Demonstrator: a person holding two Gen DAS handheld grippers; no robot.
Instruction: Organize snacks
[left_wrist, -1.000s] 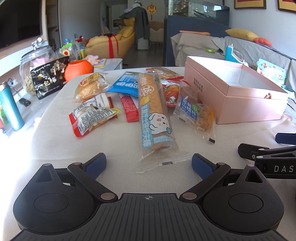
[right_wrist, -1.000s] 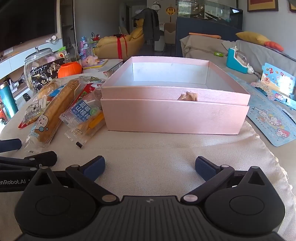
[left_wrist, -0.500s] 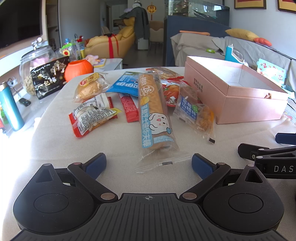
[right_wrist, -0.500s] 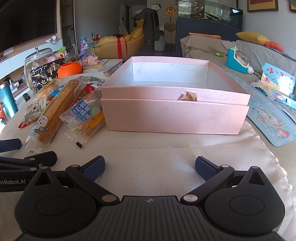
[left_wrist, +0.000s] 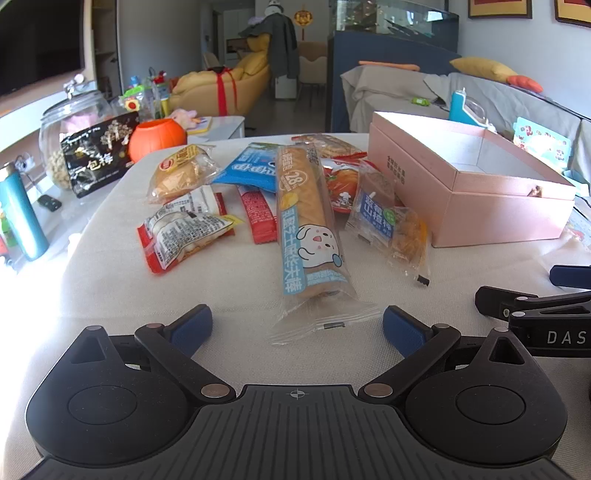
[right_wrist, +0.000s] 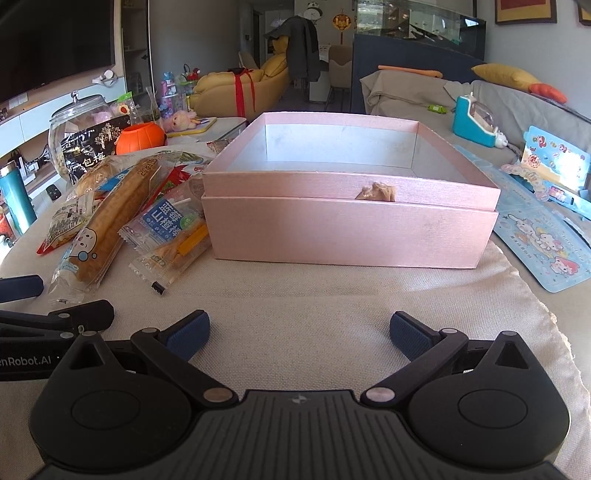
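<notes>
Over on the far left of the tabletop (left_wrist: 92, 280), which was covered in a woven beige cloth, sat a glass jar (left_wrist: 70, 122) and an orange pumpkin-shaped pot (left_wrist: 157, 136), neither in play. Next came the snack pile: a crinkly red and white packet (left_wrist: 181, 230), a bun in clear wrap (left_wrist: 181, 171), a flat blue pouch (left_wrist: 251, 168), a slim red stick pack (left_wrist: 258, 212). Then the long bread stick (left_wrist: 308, 229) in glossy clear film, its long axis running straight away from the left gripper (left_wrist: 297, 326), near crimped end lying right between the wide-spread blue fingers (left_wrist: 192, 325). So my guess was the left hand was the closer one, and it would need to turn to pinch across the width. Right of that lay a hawthorn snack bag (left_wrist: 391, 225) just beside the pink cardboard box (right_wrist: 351, 225), open-topped, matte, rectangular, looking empty. Facing that box, the right gripper (right_wrist: 299, 332) hovered low with fingers also wide apart, holding nothing.
</notes>
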